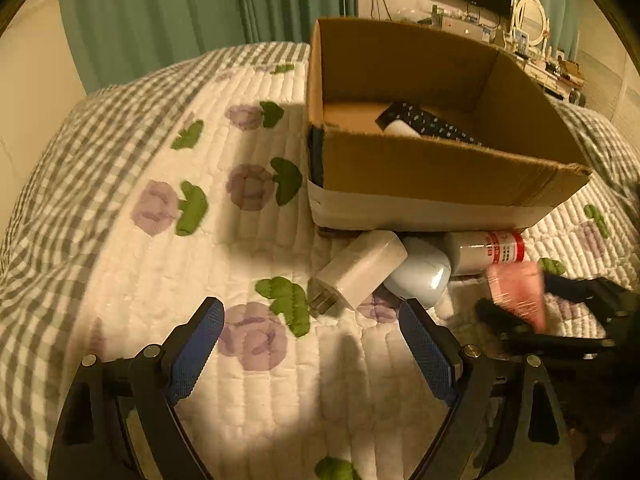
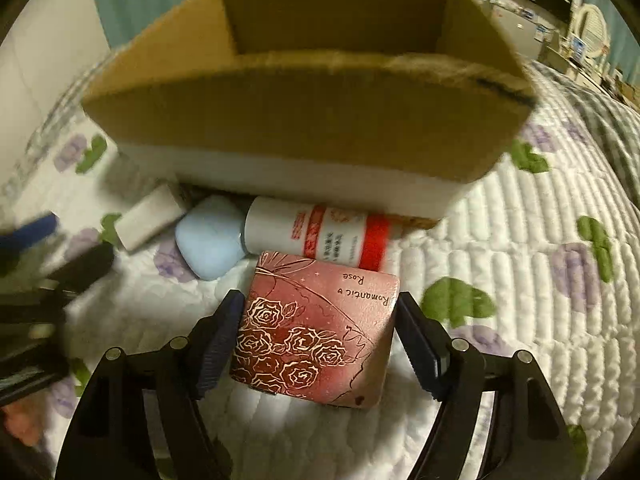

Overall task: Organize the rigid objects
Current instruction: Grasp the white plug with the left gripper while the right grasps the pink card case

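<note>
An open cardboard box (image 1: 440, 168) stands on the bed and holds a black remote (image 1: 432, 122). In front of it lie a white charger block (image 1: 360, 268), a pale blue case (image 1: 420, 276) and a white bottle with red bands (image 1: 488, 250). My left gripper (image 1: 312, 340) is open and empty over the quilt, short of the charger. My right gripper (image 2: 320, 320) is shut on a pink rose-printed tin (image 2: 316, 328), lifted just in front of the box (image 2: 304, 120). The tin shows blurred in the left view (image 1: 520, 288).
The quilted floral bedspread (image 1: 200, 260) covers the bed, with a grey checked border. Green curtains (image 1: 180, 8) hang behind. A dresser with a TV and mirror (image 1: 528, 20) stands at the far right.
</note>
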Demonstrator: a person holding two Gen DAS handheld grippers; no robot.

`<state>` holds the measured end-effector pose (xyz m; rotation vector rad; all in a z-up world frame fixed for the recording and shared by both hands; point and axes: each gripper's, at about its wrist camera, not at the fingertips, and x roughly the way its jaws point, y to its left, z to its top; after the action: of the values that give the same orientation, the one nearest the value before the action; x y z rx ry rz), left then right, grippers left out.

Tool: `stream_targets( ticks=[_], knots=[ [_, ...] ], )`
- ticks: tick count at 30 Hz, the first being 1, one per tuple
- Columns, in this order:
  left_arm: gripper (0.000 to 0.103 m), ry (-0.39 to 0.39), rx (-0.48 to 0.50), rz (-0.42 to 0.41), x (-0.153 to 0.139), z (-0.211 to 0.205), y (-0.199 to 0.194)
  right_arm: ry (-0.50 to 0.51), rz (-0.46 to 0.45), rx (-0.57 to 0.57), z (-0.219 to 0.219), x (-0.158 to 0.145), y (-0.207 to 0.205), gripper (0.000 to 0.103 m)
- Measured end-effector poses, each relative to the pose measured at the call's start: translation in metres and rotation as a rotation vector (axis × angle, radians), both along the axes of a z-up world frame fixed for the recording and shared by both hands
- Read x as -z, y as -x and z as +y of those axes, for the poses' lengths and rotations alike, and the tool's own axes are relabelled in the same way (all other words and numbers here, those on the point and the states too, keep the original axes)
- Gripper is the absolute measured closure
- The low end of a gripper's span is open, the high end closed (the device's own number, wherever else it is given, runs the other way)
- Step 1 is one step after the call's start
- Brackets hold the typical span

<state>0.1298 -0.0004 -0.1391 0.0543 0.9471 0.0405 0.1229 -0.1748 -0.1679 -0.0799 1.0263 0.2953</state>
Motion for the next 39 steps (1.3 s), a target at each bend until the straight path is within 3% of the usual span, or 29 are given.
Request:
stream_targets(
  ticks=[4,6,15,17,19,21,24,39],
  knots=[
    [0.012,-0.054,0.004,0.02,0.014,-0.007,-0.01,0.002,-0.045,0.026,-0.015,-0.012,0.007,0.028],
    [0.012,-0.055,0.01,0.028,0.019,-0.009,-0.015,-0.018,-0.035,0.035,-0.023,-0.013,0.007,0.028],
    [0.019,-0.219,0.122,0.019,0.024,-0.032,-0.031,-0.052,0.019,0.048,-0.016,-0.007,0.004,0.028],
    [0.028,-0.208,0.144,0.034,0.024,-0.032,-0.035,-0.085,0.044,0.054,-0.013,-0.006,-0.005,0.028],
    [0.048,-0.18,0.174,0.048,0.025,-0.031,-0.038,-0.087,0.048,0.063,-0.015,-0.004,-0.005,0.028],
    [0.06,-0.172,0.203,0.06,0.027,-0.035,-0.04,-0.087,0.049,0.068,-0.016,-0.004,-0.006,0.028],
    [0.069,-0.217,0.227,0.043,0.029,-0.042,-0.033,-0.071,0.036,0.073,-0.021,-0.005,-0.003,0.028],
    [0.081,-0.099,0.229,-0.058,-0.021,-0.035,0.039,-0.03,-0.079,0.068,-0.026,-0.051,0.029,0.028]
  ],
)
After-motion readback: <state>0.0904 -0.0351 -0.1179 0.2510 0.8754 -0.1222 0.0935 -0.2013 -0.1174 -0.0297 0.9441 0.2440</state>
